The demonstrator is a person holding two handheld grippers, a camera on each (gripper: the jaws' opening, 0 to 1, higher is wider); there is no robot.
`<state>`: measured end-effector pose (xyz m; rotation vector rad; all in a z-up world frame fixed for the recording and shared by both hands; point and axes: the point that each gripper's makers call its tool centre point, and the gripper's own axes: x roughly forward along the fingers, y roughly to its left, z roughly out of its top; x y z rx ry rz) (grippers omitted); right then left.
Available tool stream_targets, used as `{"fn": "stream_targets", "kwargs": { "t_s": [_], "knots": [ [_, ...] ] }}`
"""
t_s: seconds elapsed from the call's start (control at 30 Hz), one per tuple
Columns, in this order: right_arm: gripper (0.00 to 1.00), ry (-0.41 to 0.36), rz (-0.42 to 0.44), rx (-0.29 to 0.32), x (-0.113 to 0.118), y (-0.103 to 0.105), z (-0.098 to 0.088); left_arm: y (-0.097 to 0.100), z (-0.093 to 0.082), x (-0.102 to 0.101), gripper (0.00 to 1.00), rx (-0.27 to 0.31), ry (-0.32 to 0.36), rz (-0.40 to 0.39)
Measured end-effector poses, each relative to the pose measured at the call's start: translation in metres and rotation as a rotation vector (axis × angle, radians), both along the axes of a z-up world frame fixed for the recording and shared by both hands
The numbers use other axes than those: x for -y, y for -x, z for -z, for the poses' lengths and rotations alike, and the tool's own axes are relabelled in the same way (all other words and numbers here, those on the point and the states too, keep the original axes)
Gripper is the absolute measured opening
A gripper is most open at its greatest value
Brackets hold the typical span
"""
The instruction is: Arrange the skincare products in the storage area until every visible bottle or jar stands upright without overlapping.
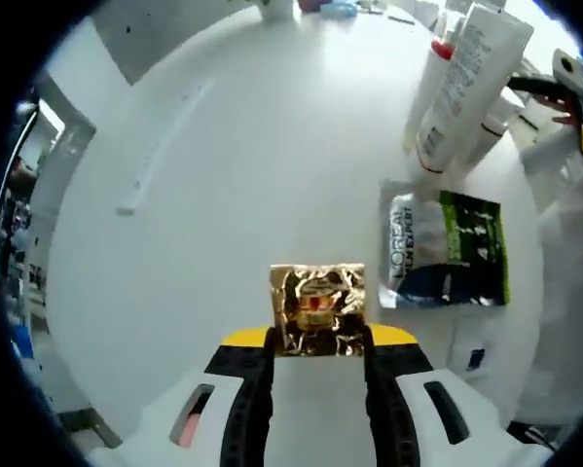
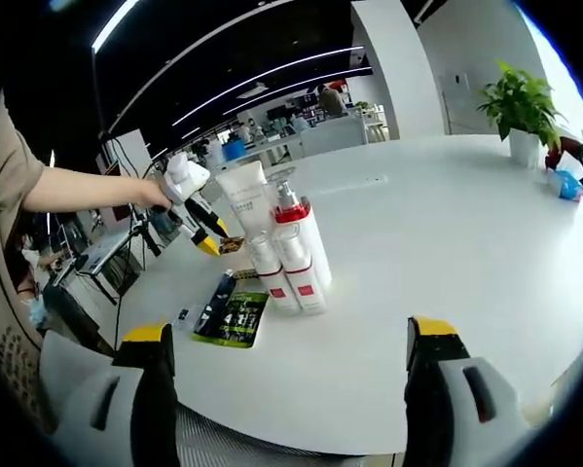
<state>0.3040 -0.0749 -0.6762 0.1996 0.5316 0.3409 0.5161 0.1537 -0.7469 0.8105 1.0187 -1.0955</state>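
Left gripper view: the left tongs (image 1: 317, 342) pinch a crinkled gold sachet (image 1: 317, 309) over the white bench (image 1: 223, 175), beside a green packet (image 1: 447, 251). Bottles (image 2: 289, 255) stand mid-bench, open surface around them. Right tongs (image 2: 289, 362) gape empty.

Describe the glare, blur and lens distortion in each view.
Left gripper view: the gold foil packet glints with crumpled highlights, its print unreadable; the white table looks washed out. Right gripper view: the fisheye bends the table edge and ceiling light strips; the bottles stay fairly sharp.
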Motion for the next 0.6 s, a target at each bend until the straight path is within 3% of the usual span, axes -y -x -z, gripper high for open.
{"fn": "stream_targets", "kwargs": {
  "t_s": [0.1,0.43,0.6],
  "knots": [
    [0.99,0.001,-0.004,0.001,0.000,0.000,0.000,0.003,-0.001,-0.006,0.33,-0.014,0.019,-0.066],
    [0.99,0.001,-0.022,0.001,-0.004,0.001,-0.001,0.010,-0.005,-0.021,0.33,0.001,-0.004,-0.150],
    [0.99,0.003,-0.032,-0.001,-0.005,0.001,0.000,0.015,-0.008,-0.023,0.33,-0.011,0.035,-0.260]
  ]
}}
